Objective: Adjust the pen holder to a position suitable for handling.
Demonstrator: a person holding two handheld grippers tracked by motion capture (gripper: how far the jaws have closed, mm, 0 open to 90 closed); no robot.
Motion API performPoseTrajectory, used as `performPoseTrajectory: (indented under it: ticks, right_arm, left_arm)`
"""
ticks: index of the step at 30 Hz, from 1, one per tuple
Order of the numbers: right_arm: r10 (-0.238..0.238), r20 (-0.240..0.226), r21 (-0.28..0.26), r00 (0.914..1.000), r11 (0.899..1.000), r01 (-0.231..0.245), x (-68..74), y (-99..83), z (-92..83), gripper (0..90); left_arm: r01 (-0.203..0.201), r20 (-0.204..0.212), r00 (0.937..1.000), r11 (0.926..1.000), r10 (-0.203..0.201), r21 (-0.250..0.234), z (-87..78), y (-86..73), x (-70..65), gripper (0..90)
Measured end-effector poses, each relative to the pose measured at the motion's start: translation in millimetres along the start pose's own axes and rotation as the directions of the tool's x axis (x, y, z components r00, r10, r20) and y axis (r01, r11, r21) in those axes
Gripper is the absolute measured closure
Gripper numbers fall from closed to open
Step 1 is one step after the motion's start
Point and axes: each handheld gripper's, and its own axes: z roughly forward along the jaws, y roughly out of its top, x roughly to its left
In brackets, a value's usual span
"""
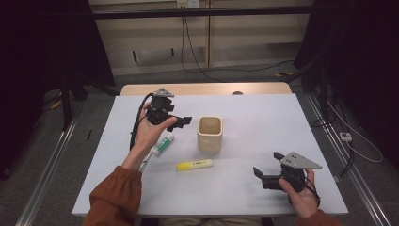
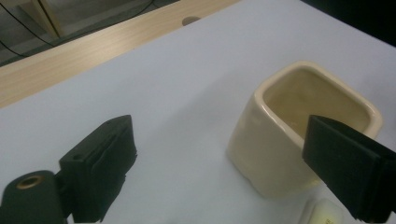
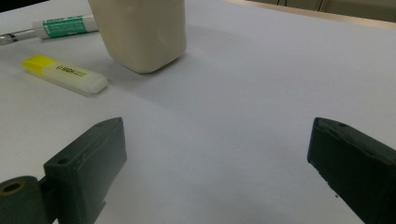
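A: How are the tongs standing?

B: Both are gaping with nothing between the pads. The left gripper [image 1: 181,122] is hovering off the table [image 1: 263,122], and the right gripper [image 1: 267,165] is sitting low near the person's edge.

A: And where is the cup [image 1: 209,133] lying from them?

B: It is standing upright just beside the left gripper, off its right jaw. In the left gripper view that jaw is overlapping the cup's rim, and no part is touching. From the right gripper it is lying ahead and to the left, well apart. What the left gripper view shows of its inside is looking empty.

A: So what is waiting to be picked up?

B: Two things are lying flat. The pen [image 1: 162,145] is resting below and behind the left gripper, close by that wrist, with its long axis running slantwise, its far end pointing towards the cup. The highlighter [image 1: 194,165] is lying between the two grippers, on the person's side of the cup, with its long axis running nearly across the table from one gripper towards the other.

A: Which hand is sitting nearer?

B: The left, for both. The pen is lying almost under it, so that looks like the likelier pick. The jaws are facing the cup, though, so the hand would likely need to be drawing back and turning downward, with the jaws closing across the pen's barrel.
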Motion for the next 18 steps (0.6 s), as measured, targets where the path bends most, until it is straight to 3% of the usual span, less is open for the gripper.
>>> performPoseTrajectory:
  ticks: [3, 7, 11, 18]
  right_arm:
    - [-0.001, 0.000, -0.001, 1.0000, 1.000, 0.001, 0.0, 0.1, 0.3, 4.4]
    - [-0.002, 0.000, 0.001, 1.0000, 1.000, 0.002, 0.0, 0.3, 0.6, 4.4]
    - [-0.004, 0.001, 0.002, 1.0000, 1.000, 0.004, 0.2, 0.5, 1.0, 4.4]
    - [0.007, 0.005, 0.003, 1.0000, 1.000, -0.007, -0.2, 1.6, 3.8, 4.4]
  left_arm:
    - [0.007, -0.021, 0.9998, 0.9997, -0.008, -0.025, -8.8, -7.5, 1.3, 8.6]
    - [-0.007, -0.018, 0.9998, 0.9990, 0.006, -0.045, -20.9, -19.2, -0.6, 8.5]
    - [-0.035, -0.058, 0.9978, 0.9986, 0.033, -0.040, -29.0, -27.8, -3.6, 8.3]
    - [-0.053, -0.074, 0.9961, 0.9970, 0.049, -0.056, -36.3, -40.2, -7.1, 8.2]
